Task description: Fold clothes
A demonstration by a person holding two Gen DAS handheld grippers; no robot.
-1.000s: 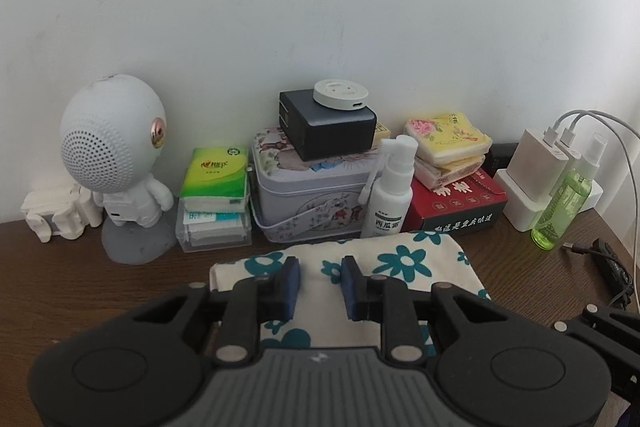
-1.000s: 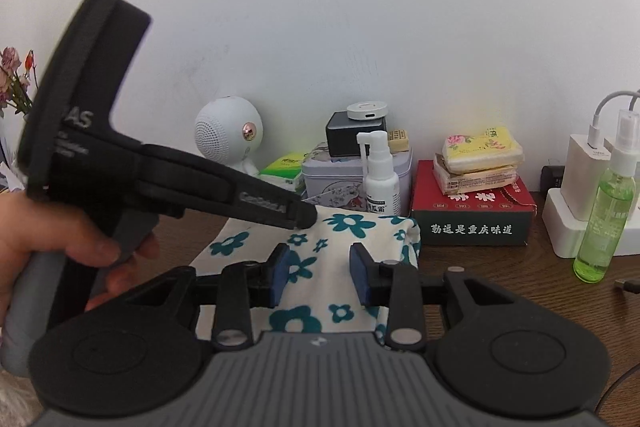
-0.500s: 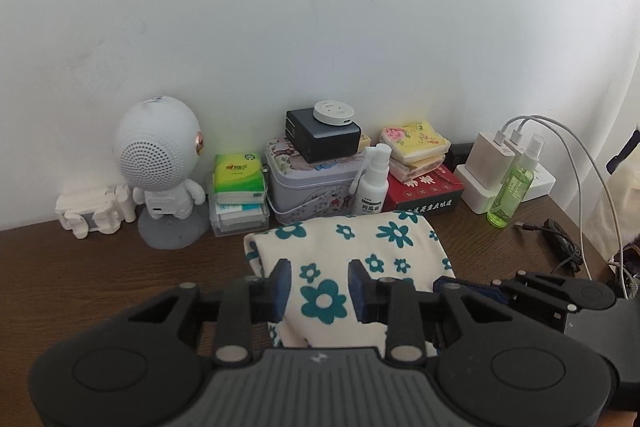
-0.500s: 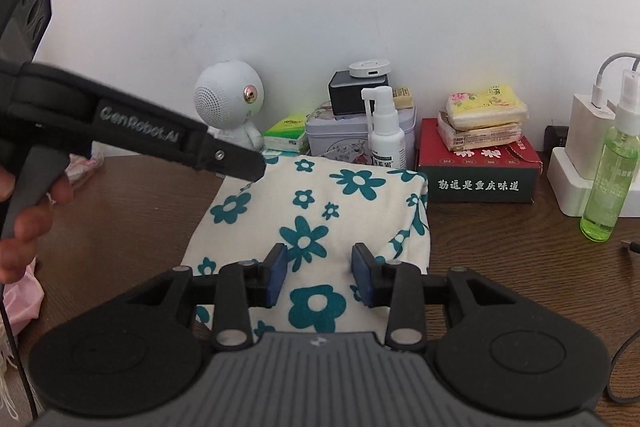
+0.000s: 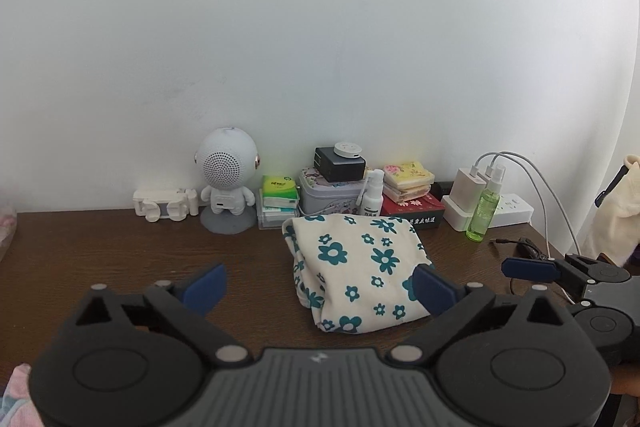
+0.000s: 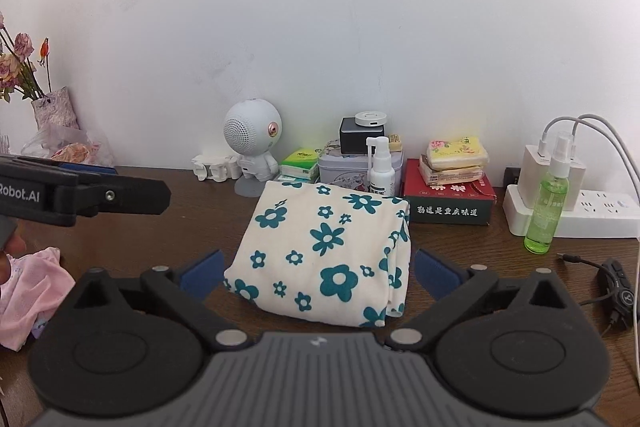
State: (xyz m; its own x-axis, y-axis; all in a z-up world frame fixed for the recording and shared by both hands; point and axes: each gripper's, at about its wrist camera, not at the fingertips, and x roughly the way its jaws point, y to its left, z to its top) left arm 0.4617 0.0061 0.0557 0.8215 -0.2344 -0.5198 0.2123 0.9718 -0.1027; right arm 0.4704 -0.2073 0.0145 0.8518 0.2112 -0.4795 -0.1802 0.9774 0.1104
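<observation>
A cream cloth with teal flowers (image 5: 360, 267) (image 6: 328, 251) lies folded into a thick rectangle on the brown table (image 5: 100, 255) (image 6: 192, 227). My left gripper (image 5: 320, 287) hangs open above the table's near side, its right pad beside the cloth's right edge, nothing between the fingers. My right gripper (image 6: 318, 273) is also open, straddling the cloth's near end without touching it. The left gripper's side (image 6: 80, 195) shows at the left of the right wrist view. The right gripper's finger (image 5: 532, 269) shows at the right of the left wrist view.
Along the wall stand a white robot speaker (image 6: 252, 143), tissue packs (image 6: 300, 165), a tin (image 6: 352, 169) with a black box, a white spray bottle (image 6: 380, 171), a red box (image 6: 452, 203), a green spray bottle (image 6: 548, 215) and chargers. Pink cloth (image 6: 28, 299) lies at the near left.
Both grippers have pulled back and up from the folded cloth, and both have opened wide. The cloth stays folded on the table.
</observation>
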